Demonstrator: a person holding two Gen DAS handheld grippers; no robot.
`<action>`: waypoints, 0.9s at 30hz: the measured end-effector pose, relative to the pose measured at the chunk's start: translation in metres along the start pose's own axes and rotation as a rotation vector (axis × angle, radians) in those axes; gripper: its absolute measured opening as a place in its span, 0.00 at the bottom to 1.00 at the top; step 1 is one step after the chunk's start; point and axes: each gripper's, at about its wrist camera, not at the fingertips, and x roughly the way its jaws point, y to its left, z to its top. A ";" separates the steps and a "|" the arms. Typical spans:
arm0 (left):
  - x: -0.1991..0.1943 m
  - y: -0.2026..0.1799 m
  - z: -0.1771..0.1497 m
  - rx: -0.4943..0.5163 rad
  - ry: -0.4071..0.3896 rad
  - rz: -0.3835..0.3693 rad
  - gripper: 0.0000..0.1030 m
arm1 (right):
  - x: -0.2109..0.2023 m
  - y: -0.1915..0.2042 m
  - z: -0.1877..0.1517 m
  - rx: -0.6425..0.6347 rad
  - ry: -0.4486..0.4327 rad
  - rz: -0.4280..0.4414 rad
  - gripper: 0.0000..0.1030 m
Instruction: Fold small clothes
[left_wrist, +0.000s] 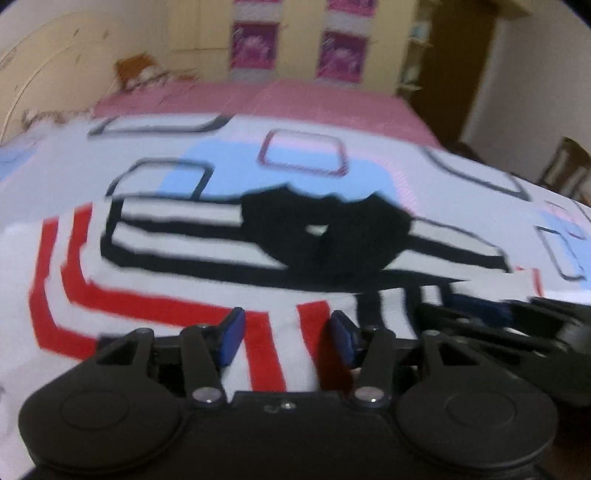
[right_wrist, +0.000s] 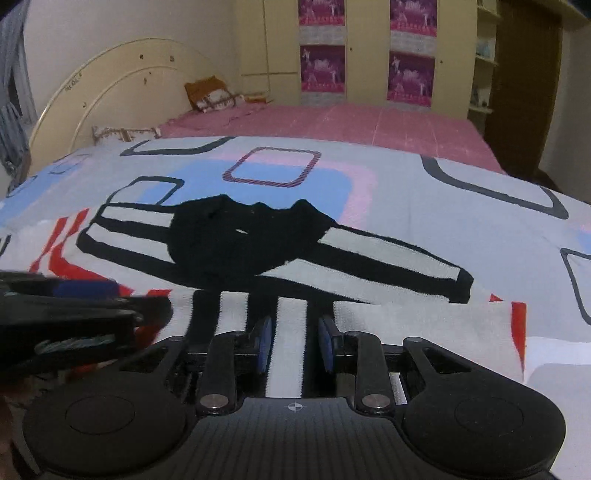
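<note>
Folding barely begun: both grippers, left (left_wrist: 286, 332) and right (right_wrist: 295, 341), hover jaws apart over the unfolded striped garment (right_wrist: 258, 251) on the bedsheet (right_wrist: 424, 206).

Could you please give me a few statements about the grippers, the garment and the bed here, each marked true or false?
1. The black and white striped garment lies on a patterned bedsheet. True.
2. The right gripper is shut tight with no gap between its fingers. False: its jaws stand apart, with a white stripe of cloth showing between them.
3. The left gripper is open over white cloth with red stripes. True.
4. The far part of the bed is covered in green fabric. False: the pink cover lies there.
5. The garment is hanging from the wardrobe. False: it lies spread on the bed.
</note>
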 end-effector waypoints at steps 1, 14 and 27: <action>0.000 0.002 0.000 0.010 -0.011 0.028 0.50 | -0.001 -0.005 -0.001 -0.007 -0.004 -0.013 0.27; -0.021 0.000 -0.011 0.064 -0.032 0.034 0.53 | -0.035 -0.047 -0.003 0.115 -0.006 -0.209 0.23; -0.080 0.083 -0.025 -0.038 -0.126 0.078 0.96 | -0.079 -0.016 -0.010 0.178 -0.079 -0.227 0.41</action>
